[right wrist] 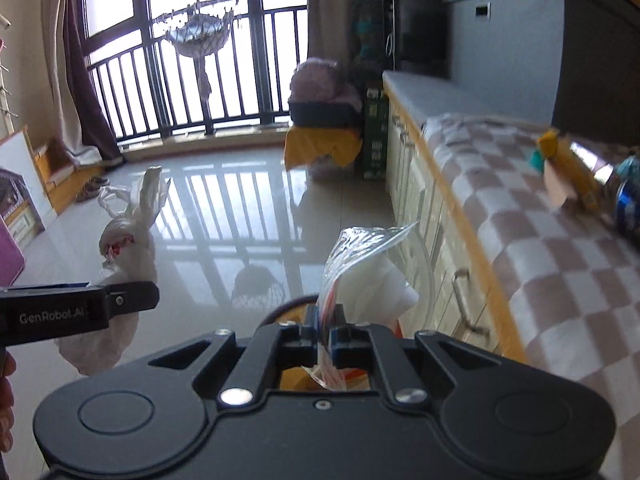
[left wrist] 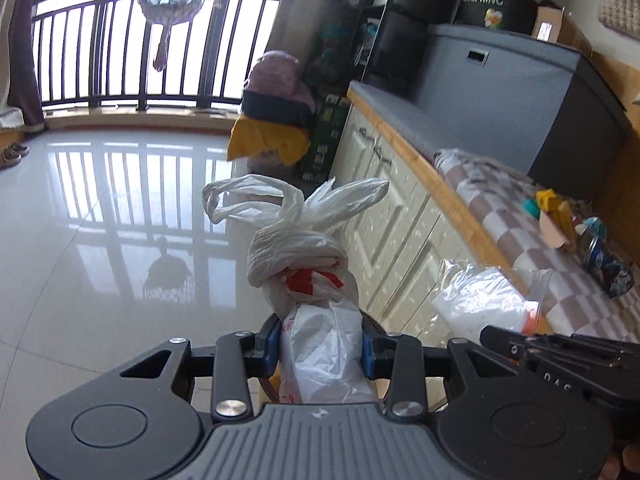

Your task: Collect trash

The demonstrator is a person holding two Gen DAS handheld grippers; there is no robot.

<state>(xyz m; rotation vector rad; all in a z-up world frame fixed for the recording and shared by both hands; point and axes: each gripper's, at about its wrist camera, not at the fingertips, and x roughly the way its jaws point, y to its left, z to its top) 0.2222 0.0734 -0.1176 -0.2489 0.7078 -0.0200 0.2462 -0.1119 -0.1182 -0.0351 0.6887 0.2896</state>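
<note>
My left gripper is shut on a knotted white plastic bag with red print, held up above the floor. The same bag shows at the left of the right wrist view, with the left gripper's side below it. My right gripper is shut on a clear zip bag with white contents. That zip bag also shows at the lower right of the left wrist view. Both bags hang beside the cabinet front. A round brown rim shows under the right gripper; what it is I cannot tell.
A cream cabinet with a wooden edge runs along the right, topped by a checked cloth. On the cloth lie yellow and teal wrappers and a blue crushed packet. A grey box stands behind. Glossy tiled floor lies to the left.
</note>
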